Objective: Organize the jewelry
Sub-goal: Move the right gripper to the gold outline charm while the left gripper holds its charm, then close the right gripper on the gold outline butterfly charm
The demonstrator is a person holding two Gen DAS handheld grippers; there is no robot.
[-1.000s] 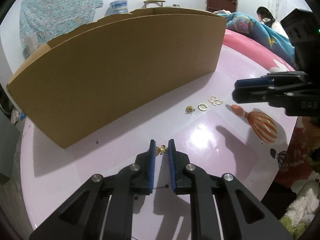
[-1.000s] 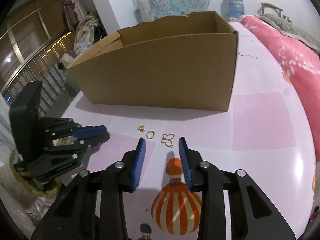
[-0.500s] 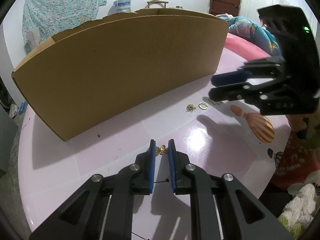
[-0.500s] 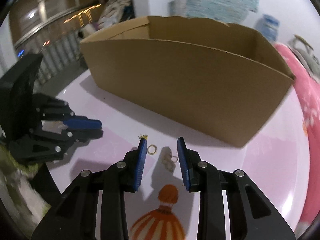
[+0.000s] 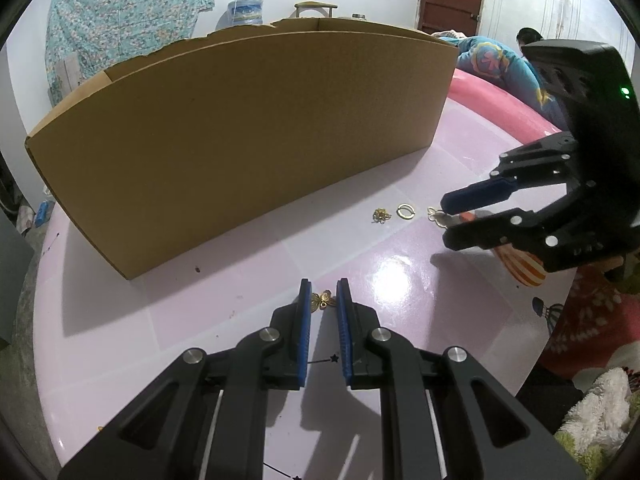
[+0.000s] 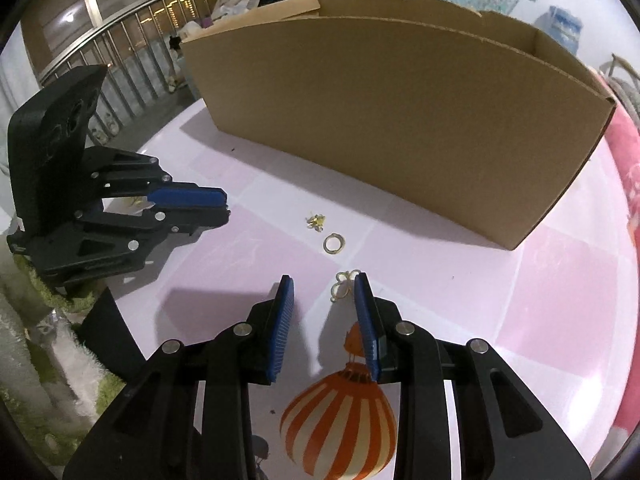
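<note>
My left gripper [image 5: 322, 295] is shut on a small gold flower charm [image 5: 322, 300] and holds it just above the pink table; it also shows in the right wrist view [image 6: 224, 208]. My right gripper [image 6: 324, 292] is open, low over the table, with a gold butterfly piece [image 6: 344, 285] by its right fingertip; in the left wrist view [image 5: 446, 220] the butterfly piece [image 5: 436, 216] lies at its tips. A gold ring [image 6: 334, 243] [image 5: 405, 211] and a small gold cluster [image 6: 316, 221] [image 5: 381, 215] lie just beyond. A large open cardboard box [image 5: 240, 140] [image 6: 400, 120] stands behind them.
The round pink table [image 5: 360, 252] has an orange striped balloon print [image 6: 340, 416] under my right gripper. A pink bed [image 5: 500, 100] and a person [image 5: 528, 36] are behind on the right. A railing [image 6: 132, 68] is off the table's left side.
My right gripper has dropped lower and swung so the butterfly piece sits by its right finger. My left gripper has stayed shut on the flower charm, almost still.
</note>
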